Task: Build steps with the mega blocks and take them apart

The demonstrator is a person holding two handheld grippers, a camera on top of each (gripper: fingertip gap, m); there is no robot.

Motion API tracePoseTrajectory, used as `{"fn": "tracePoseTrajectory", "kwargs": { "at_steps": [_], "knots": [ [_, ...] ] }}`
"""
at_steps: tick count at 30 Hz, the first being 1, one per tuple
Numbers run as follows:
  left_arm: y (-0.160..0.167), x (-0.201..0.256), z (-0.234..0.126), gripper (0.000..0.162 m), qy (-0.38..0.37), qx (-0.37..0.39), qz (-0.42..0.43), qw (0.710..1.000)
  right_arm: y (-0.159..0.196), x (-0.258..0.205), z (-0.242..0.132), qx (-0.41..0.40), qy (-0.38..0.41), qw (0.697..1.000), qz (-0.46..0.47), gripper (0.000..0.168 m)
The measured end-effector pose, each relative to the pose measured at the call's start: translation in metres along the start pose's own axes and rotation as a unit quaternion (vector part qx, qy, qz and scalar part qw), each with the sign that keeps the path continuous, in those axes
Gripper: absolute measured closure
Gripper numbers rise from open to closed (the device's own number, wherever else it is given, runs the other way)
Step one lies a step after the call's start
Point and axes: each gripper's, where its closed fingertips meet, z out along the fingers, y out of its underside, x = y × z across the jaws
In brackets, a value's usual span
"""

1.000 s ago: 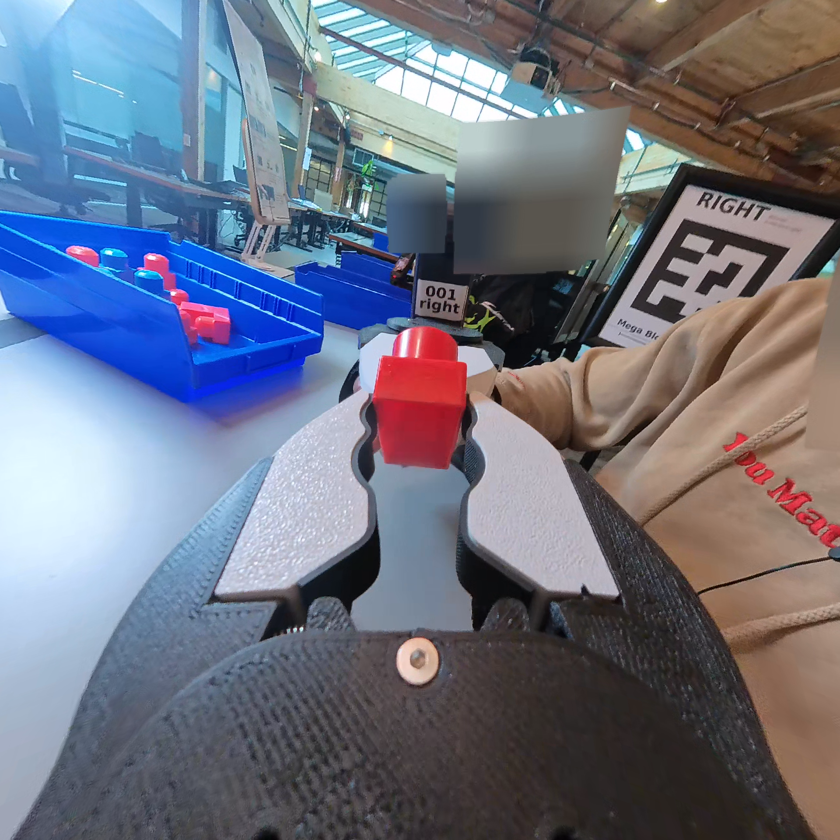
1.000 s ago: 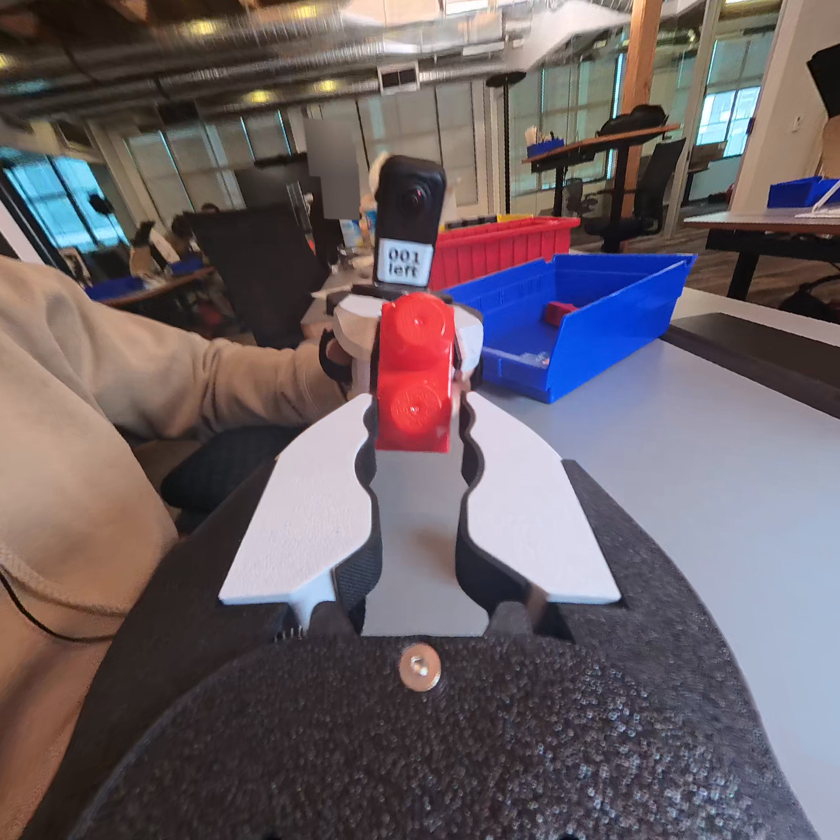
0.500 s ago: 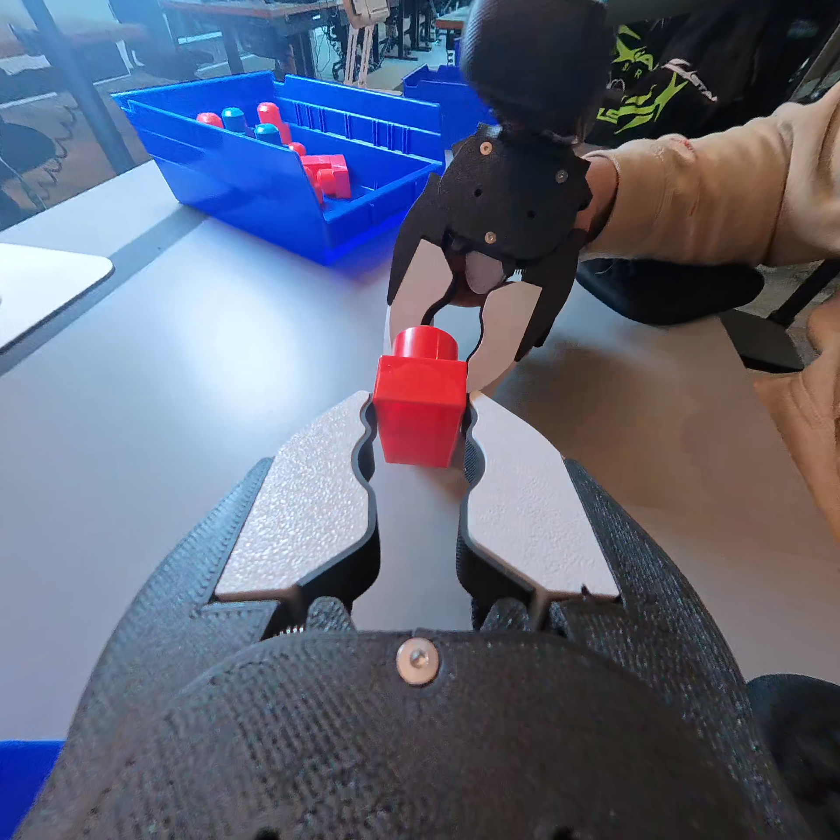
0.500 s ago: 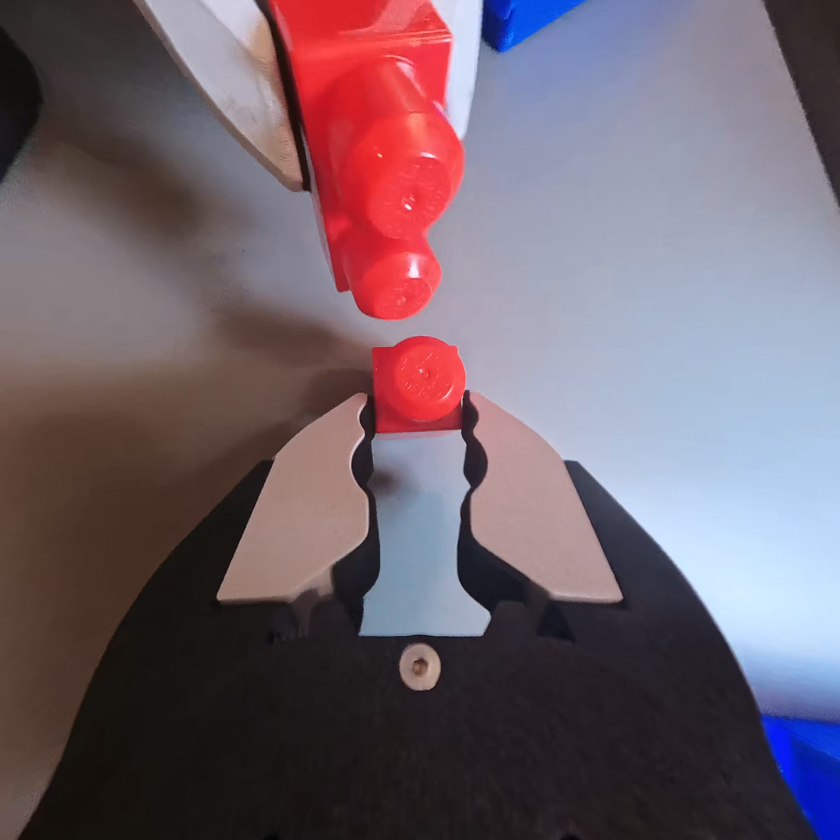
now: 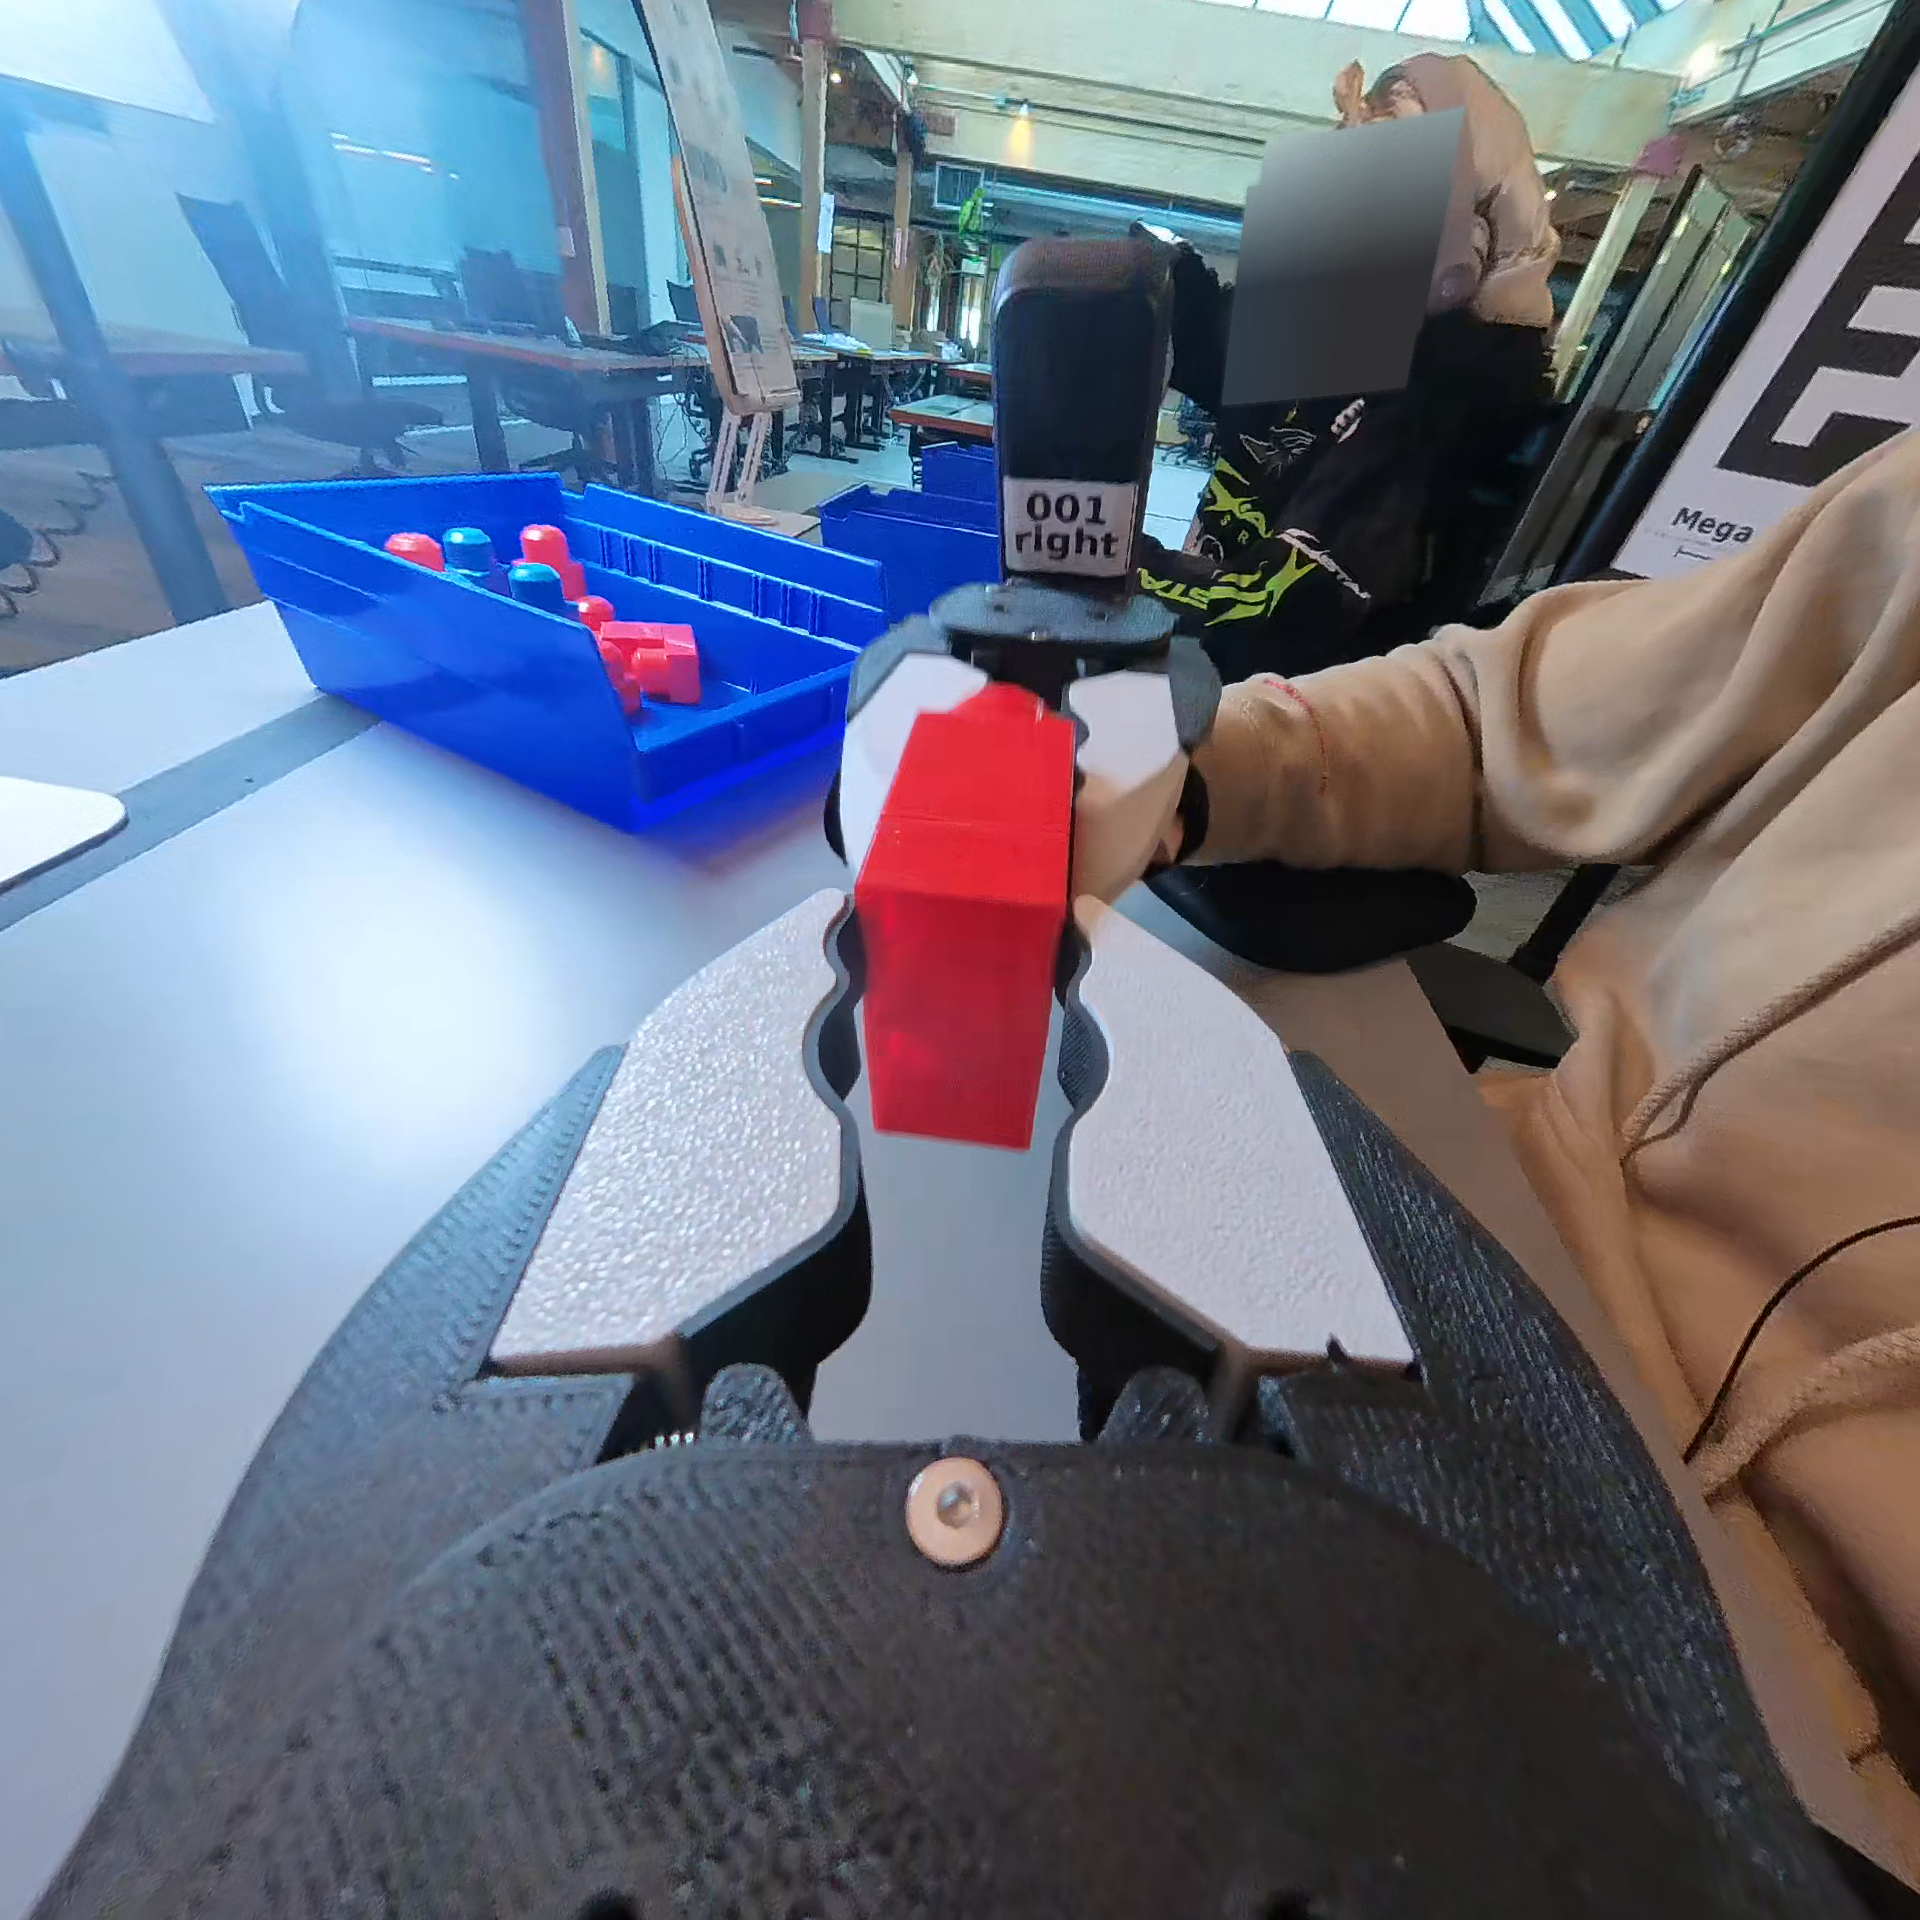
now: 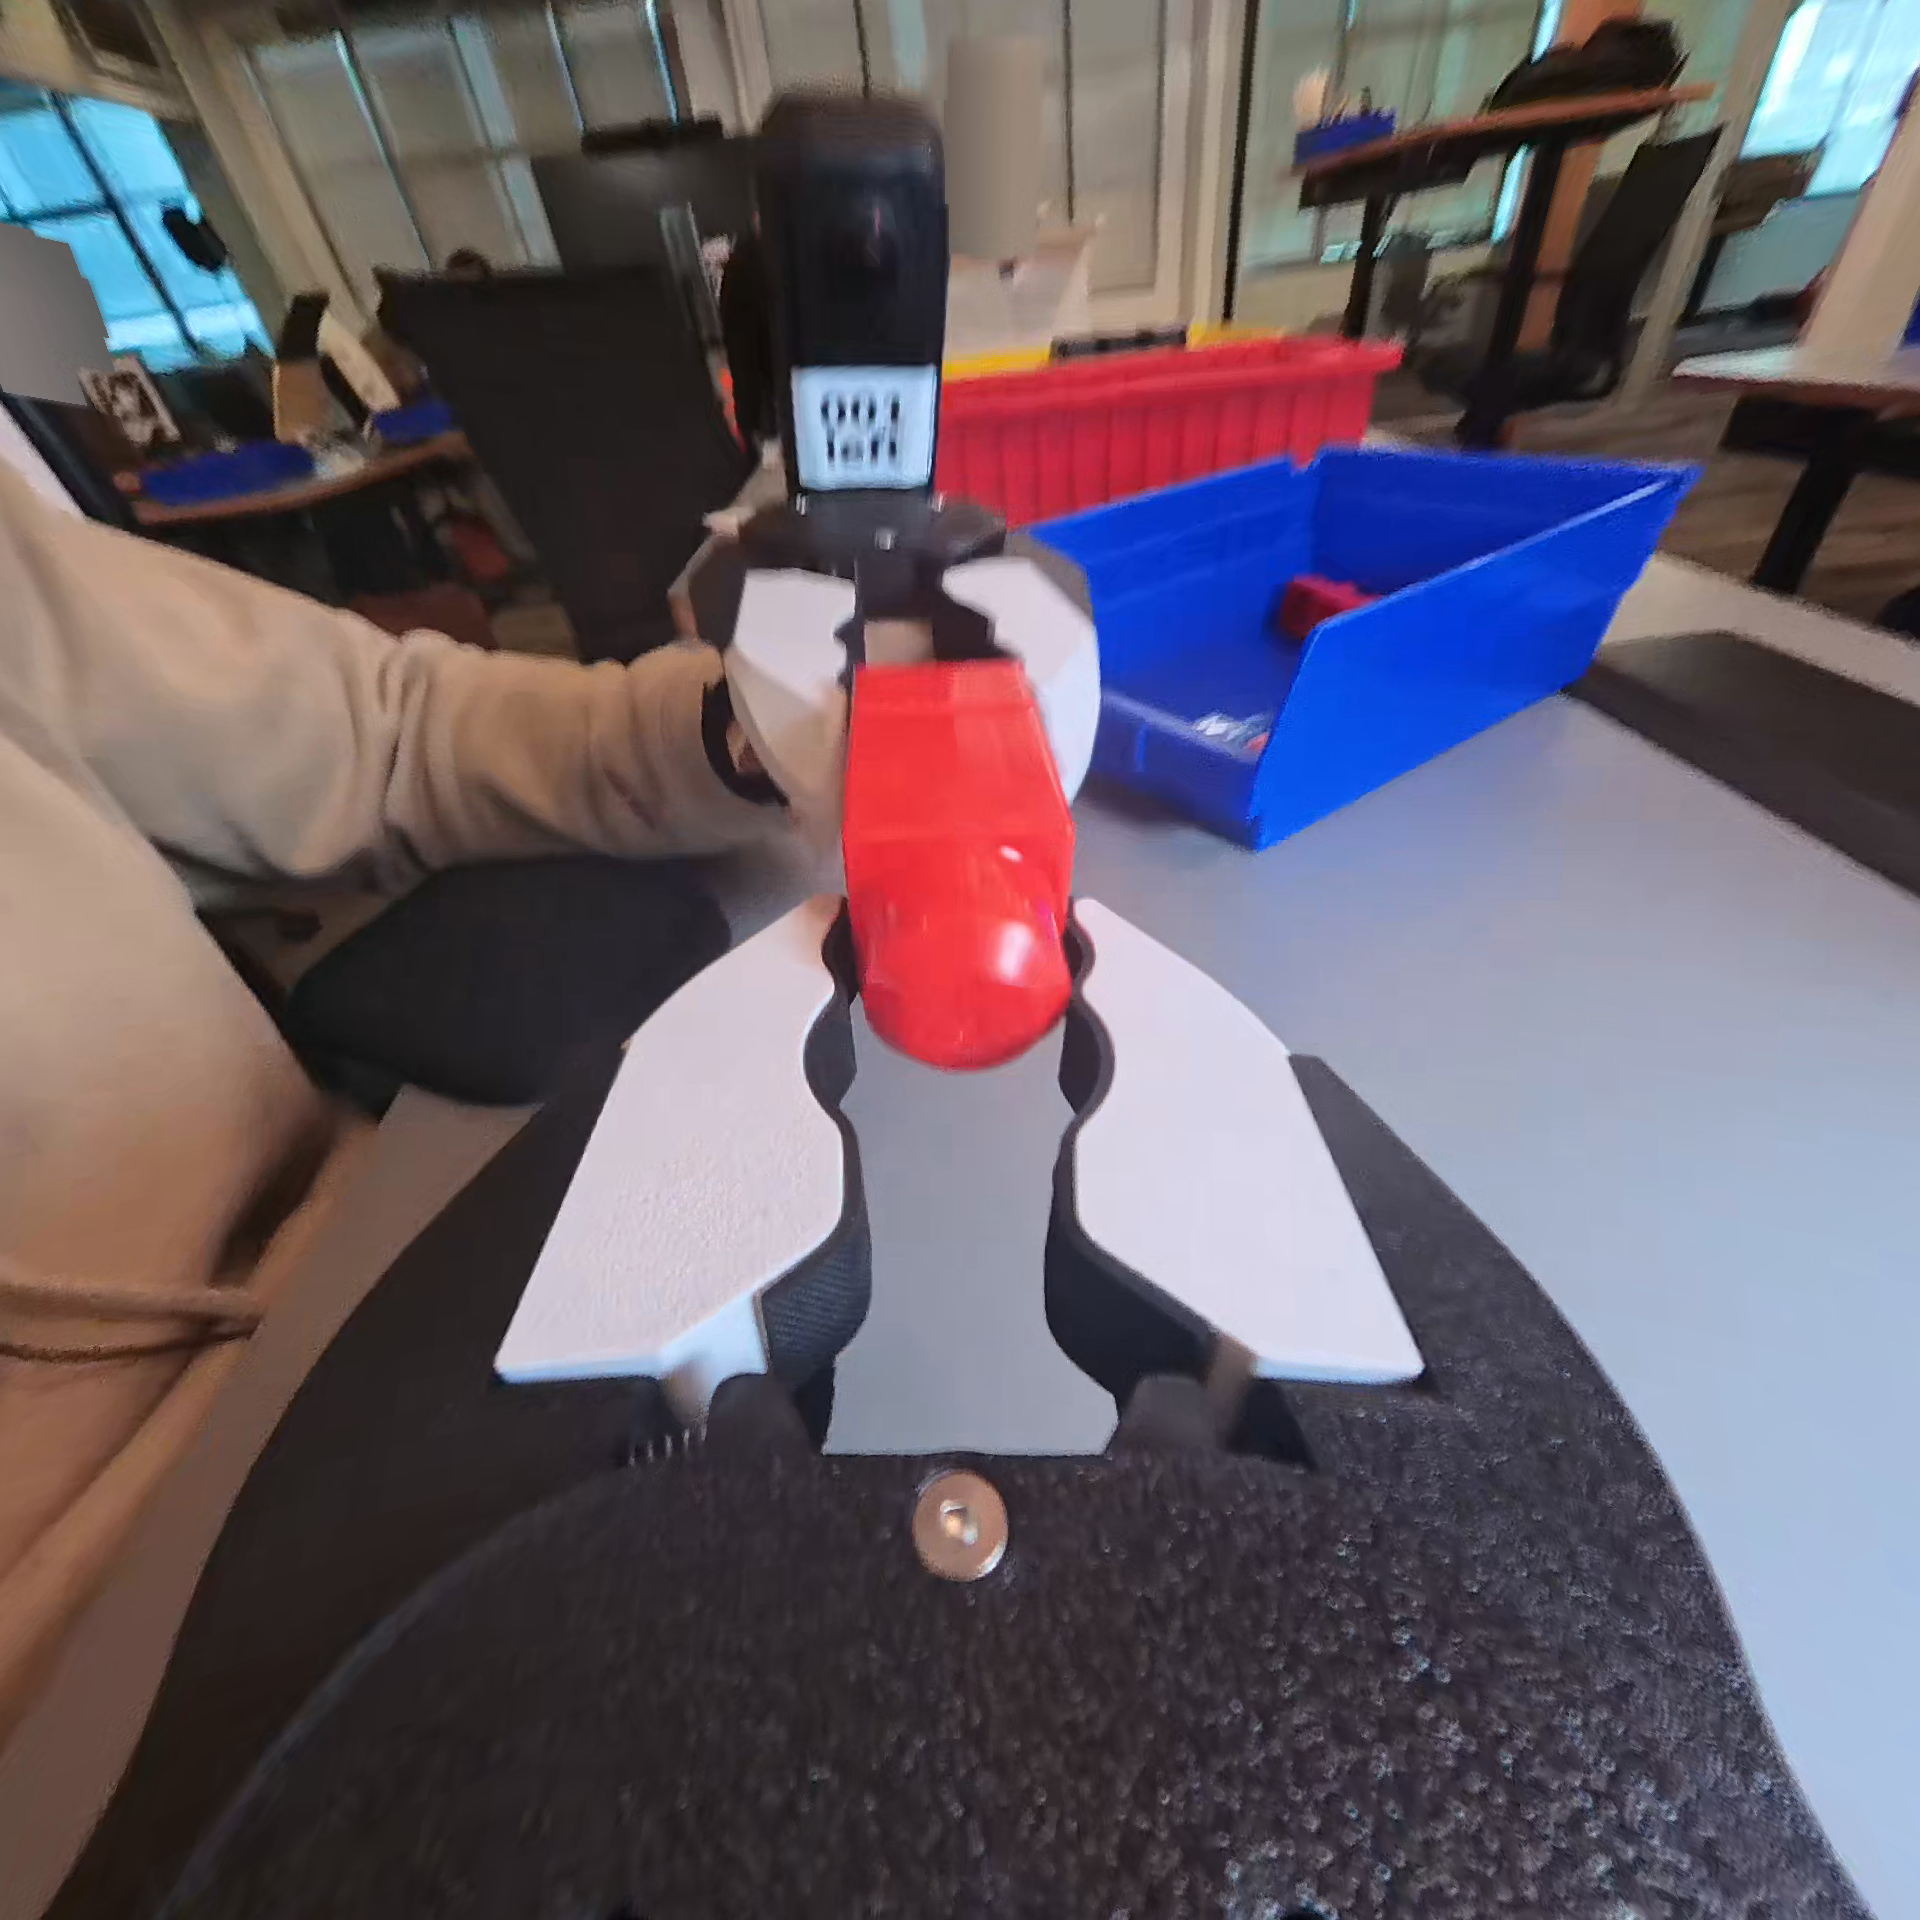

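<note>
The left claw (image 5: 961, 935) is clamped on the near end of a red block assembly (image 5: 966, 914), its two pale fingers (image 5: 717, 1122) pressed against opposite flanks; the right claw (image 6: 961, 935) is clamped likewise on the far end, where a rounded stud faces its camera. The assembly is held in mid-air above the grey surface (image 5: 312, 1039), between the two claws, which point at one another nearly head-on and roughly level. A seam across the red body suggests at least two blocks pressed together; whether they are fully seated cannot be told. Judged risks: if the claws pull or push off-axis, the joint could bind or snap apart abruptly, and the freed piece could slip from the smooth side grip and drop to the surface. The right wrist view is blurred, so alignment there is uncertain. Behind the right claw a beige sleeve (image 5: 1507, 727) extends from the person's side. Farther off, a blue bin (image 5: 520, 686) holds spare red and teal blocks (image 5: 644, 655), well apart from the claws; a second blue bin (image 6: 1455, 623) lies beyond the left claw.
</note>
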Motion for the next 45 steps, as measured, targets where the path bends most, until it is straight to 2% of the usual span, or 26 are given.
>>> {"fn": "tracePoseTrajectory", "kwargs": {
  "at_steps": [4,11,21,25,28,30,32,35,37,40,45],
  "knots": [
    [-0.004,0.012,0.003,0.127,0.014,-0.012,0.020,1.000,0.023,-0.013,0.012,-0.035,-0.032,0.999,-0.004,0.132],
    [-0.006,0.013,-0.005,0.127,-0.004,-0.037,0.069,0.997,0.018,-0.012,0.016,-0.031,-0.027,0.999,-0.018,0.132],
    [0.019,0.008,0.003,0.127,0.000,-0.082,0.058,0.995,-0.016,-0.008,-0.009,0.026,-0.008,0.999,-0.021,0.131],
    [0.022,0.003,0.008,0.129,-0.013,-0.078,0.050,0.996,-0.014,-0.001,-0.015,-0.014,0.005,0.999,-0.030,0.131],
    [0.006,-0.015,-0.003,0.124,-0.067,-0.037,0.068,0.995,-0.033,0.029,-0.043,-0.058,0.073,0.995,-0.046,0.131],
    [-0.009,-0.023,-0.015,0.128,-0.079,-0.001,0.047,0.996,-0.054,0.074,-0.082,-0.091,0.192,0.975,-0.058,0.131],
    [-0.019,-0.030,-0.024,0.133,-0.096,0.024,0.040,0.994,-0.066,0.126,-0.135,-0.142,0.320,0.935,-0.057,0.131],
    [-0.017,-0.037,-0.027,0.135,-0.119,0.017,0.053,0.991,-0.055,0.193,-0.204,-0.220,0.436,0.873,-0.013,0.131],
    [-0.011,-0.037,-0.023,0.136,-0.124,-0.002,0.067,0.990,-0.022,0.222,-0.231,-0.289,0.450,0.843,0.045,0.131],
    [-0.006,-0.038,-0.021,0.136,-0.133,-0.017,0.084,0.987,0.029,0.246,-0.238,-0.341,0.438,0.824,0.114,0.131],
    [-0.017,-0.056,-0.037,0.135,-0.176,0.000,0.067,0.982,0.078,0.273,-0.231,-0.349,0.448,0.805,0.174,0.131]
  ]
}}
